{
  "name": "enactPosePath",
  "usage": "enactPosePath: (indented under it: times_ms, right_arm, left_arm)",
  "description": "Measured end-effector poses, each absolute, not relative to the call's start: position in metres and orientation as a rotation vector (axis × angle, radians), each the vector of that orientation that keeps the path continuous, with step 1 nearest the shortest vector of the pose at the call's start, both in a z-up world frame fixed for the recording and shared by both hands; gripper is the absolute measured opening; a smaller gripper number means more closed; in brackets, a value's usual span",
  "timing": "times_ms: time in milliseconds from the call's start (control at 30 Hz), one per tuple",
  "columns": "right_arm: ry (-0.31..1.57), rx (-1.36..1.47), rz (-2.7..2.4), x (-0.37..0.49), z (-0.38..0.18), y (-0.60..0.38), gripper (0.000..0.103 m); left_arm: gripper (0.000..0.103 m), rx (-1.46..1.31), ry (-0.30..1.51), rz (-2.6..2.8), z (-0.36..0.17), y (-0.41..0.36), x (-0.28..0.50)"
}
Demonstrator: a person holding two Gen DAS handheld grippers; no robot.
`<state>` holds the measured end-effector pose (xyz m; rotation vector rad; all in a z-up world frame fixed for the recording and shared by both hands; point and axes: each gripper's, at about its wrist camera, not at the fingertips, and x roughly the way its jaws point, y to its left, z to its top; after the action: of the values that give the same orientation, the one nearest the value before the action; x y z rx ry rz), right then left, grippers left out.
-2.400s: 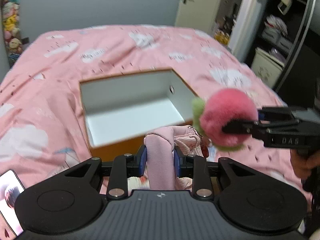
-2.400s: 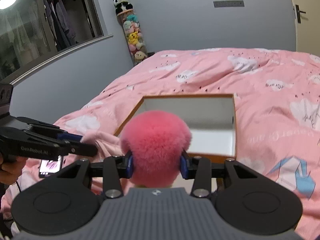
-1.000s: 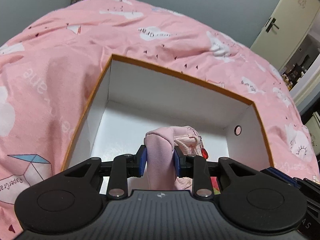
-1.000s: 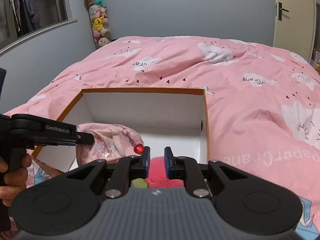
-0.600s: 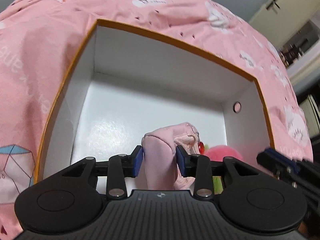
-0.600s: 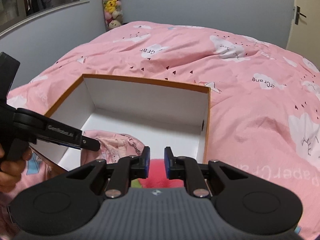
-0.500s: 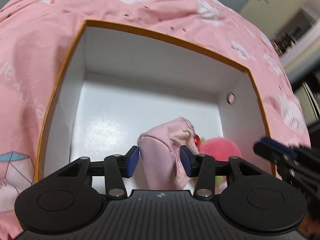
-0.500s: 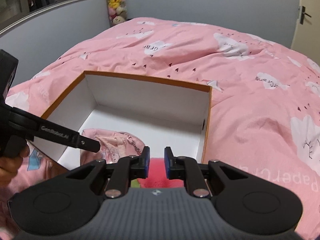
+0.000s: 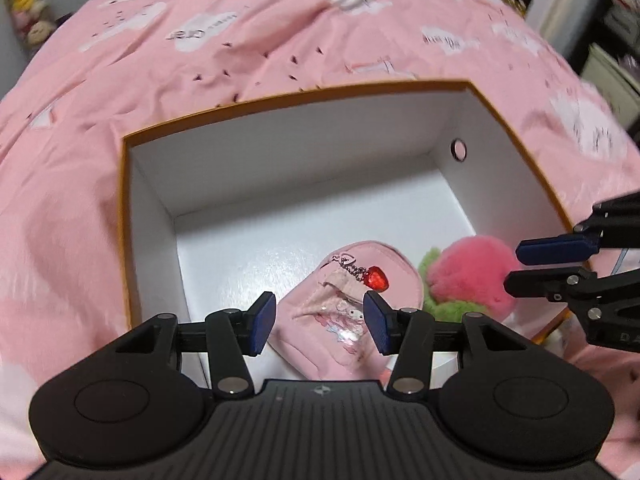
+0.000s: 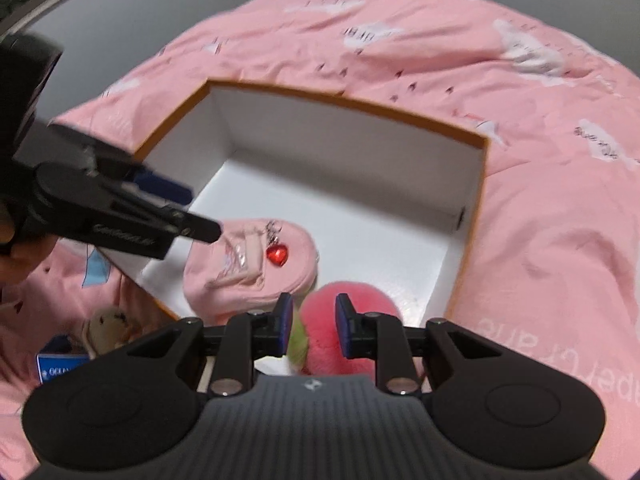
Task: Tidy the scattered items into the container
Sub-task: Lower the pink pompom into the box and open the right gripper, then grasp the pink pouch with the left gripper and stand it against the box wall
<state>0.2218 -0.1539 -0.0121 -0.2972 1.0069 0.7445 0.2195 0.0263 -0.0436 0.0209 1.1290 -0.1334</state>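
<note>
The left tongs point(image 9: 318, 322) stand apart and empty above the pink pouch point(image 9: 348, 300) they have just opened off; it lies flat on the box point(image 9: 280, 152) floor. The right tongs point(image 10: 312, 326), just widening, straddle the pink plush peach point(image 10: 352, 320) at the pouch's 3 o'clock — apparently let go. The box sits on a pink quilted bed point(image 9: 240, 40); a small toy point(image 10: 110, 326) and a blue card point(image 10: 56, 366) wait outside at 8 o'clock — grey walls beyond.

A bed spread with a pink duvet point(image 9: 280, 52) printed with white clouds carries everything here. Sitting right on it is an open white box point(image 9: 304, 168) with an orange rim, and beside the box's near corner lie a small cream plush point(image 10: 108, 330) and a blue card point(image 10: 56, 368).
</note>
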Motion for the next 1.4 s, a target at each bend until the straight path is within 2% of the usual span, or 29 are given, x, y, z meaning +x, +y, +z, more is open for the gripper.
enactPosePath:
  times_ms: [100, 167, 400, 500, 533, 567, 600, 667, 900, 933, 967, 1167, 1267, 1300, 1367, 1400]
  right_arm:
    - [1.046, -0.363, 0.763, 0.23, -0.016, -0.144, 0.035]
    - [1.051, -0.424, 0.764, 0.235, -0.018, -0.138, 0.048]
    - [1.117, -0.604, 0.797, 0.252, -0.039, -0.12, 0.051]
    - [1.14, -0.623, 0.821, 0.253, -0.044, -0.115, 0.037]
    - [1.149, -0.64, 0.824, 0.253, -0.047, -0.114, 0.029]
    - [1.155, -0.657, 0.821, 0.254, -0.051, -0.111, 0.019]
    - [1.158, -0.673, 0.816, 0.253, -0.055, -0.111, 0.014]
    - [1.134, -0.689, 0.828, 0.251, -0.057, -0.113, 0.007]
    - [1.029, -0.693, 0.772, 0.254, -0.039, -0.111, 0.004]
    - [1.016, -0.683, 0.76, 0.257, -0.036, -0.113, 0.003]
    - [1.0, -0.673, 0.745, 0.261, -0.032, -0.114, 0.003]
    - [0.86, -0.608, 0.633, 0.282, -0.009, -0.119, 0.003]
    - [0.851, -0.568, 0.628, 0.295, -0.013, -0.121, 0.004]
    - [0.86, -0.546, 0.624, 0.297, -0.014, -0.124, 0.005]
    - [0.879, -0.505, 0.622, 0.297, -0.014, -0.13, 0.007]
    - [0.884, -0.494, 0.619, 0.294, -0.015, -0.132, 0.007]
  left_arm:
    - [0.056, 0.075, 1.174, -0.15, -0.054, 0.023, 0.234]
    - [0.056, 0.134, 1.197, -0.159, -0.061, 0.019, 0.242]
    - [0.056, 0.233, 1.296, -0.202, -0.082, 0.011, 0.258]
    - [0.056, 0.181, 1.321, -0.207, -0.087, 0.019, 0.261]
    - [0.053, 0.165, 1.326, -0.209, -0.088, 0.021, 0.262]
    - [0.046, 0.144, 1.334, -0.218, -0.089, 0.022, 0.262]
    - [0.046, 0.121, 1.341, -0.225, -0.09, 0.024, 0.261]
    - [0.04, 0.086, 1.342, -0.224, -0.09, 0.028, 0.259]
    - [0.023, -0.036, 1.323, -0.198, -0.091, 0.041, 0.253]
    - [0.007, -0.048, 1.319, -0.193, -0.09, 0.042, 0.252]
    - [0.001, -0.066, 1.314, -0.19, -0.09, 0.044, 0.25]
    - [0.0, -0.14, 1.295, -0.179, -0.088, 0.044, 0.244]
    - [0.001, -0.123, 1.296, -0.196, -0.087, 0.039, 0.242]
    - [0.003, -0.099, 1.294, -0.197, -0.087, 0.038, 0.241]
    - [0.022, -0.03, 1.29, -0.197, -0.087, 0.034, 0.24]
    - [0.027, 0.009, 1.286, -0.197, -0.087, 0.032, 0.239]
